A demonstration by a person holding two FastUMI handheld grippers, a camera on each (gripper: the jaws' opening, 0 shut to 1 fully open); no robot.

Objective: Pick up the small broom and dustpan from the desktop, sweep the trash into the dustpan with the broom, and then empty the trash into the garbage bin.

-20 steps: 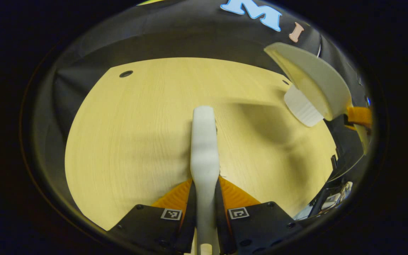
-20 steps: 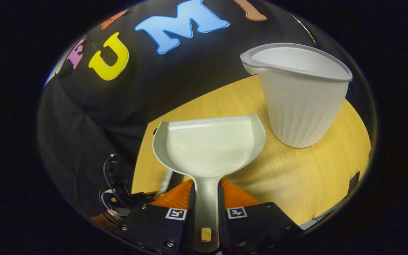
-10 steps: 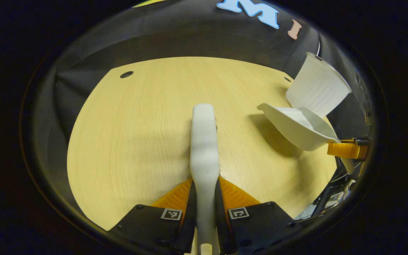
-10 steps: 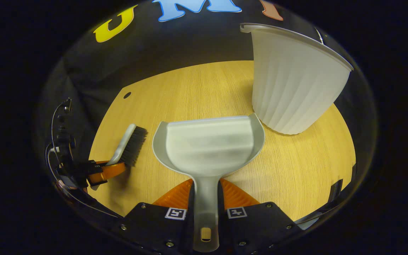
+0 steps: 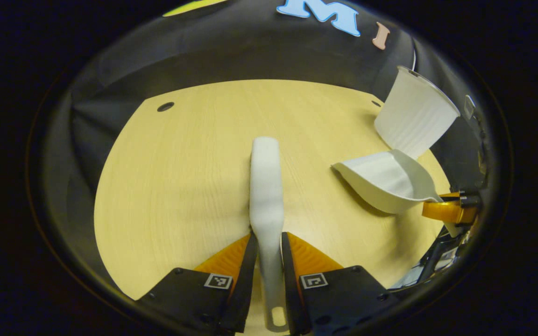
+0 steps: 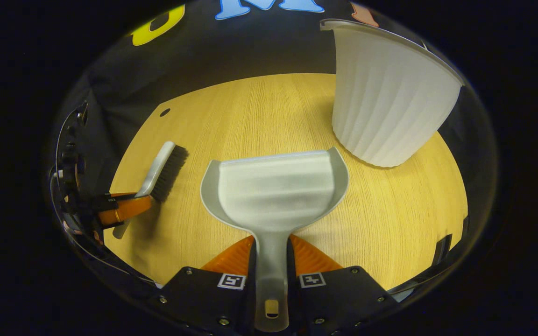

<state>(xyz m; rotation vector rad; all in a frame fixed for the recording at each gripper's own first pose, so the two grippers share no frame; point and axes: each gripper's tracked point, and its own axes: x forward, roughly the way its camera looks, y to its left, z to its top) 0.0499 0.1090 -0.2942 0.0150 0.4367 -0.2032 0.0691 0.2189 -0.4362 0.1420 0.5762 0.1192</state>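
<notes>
The right hand-held gripper [image 6: 271, 261] grasps the dustpan [image 6: 276, 191] by its handle, pan empty, beside the white bin [image 6: 385, 102] standing on the table [image 6: 259, 116]. The left hand-held gripper [image 5: 266, 261] clamps the broom [image 5: 265, 186] handle over the table.

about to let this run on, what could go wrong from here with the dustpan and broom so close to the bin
1. The dustpan, held by the right tool by its handle alone, sits close to the lightweight-looking bin; a sideways swing could tip it.
2. The broom is pinched low on its handle by the left tool, so it may twist when pressed on the desk.
</notes>
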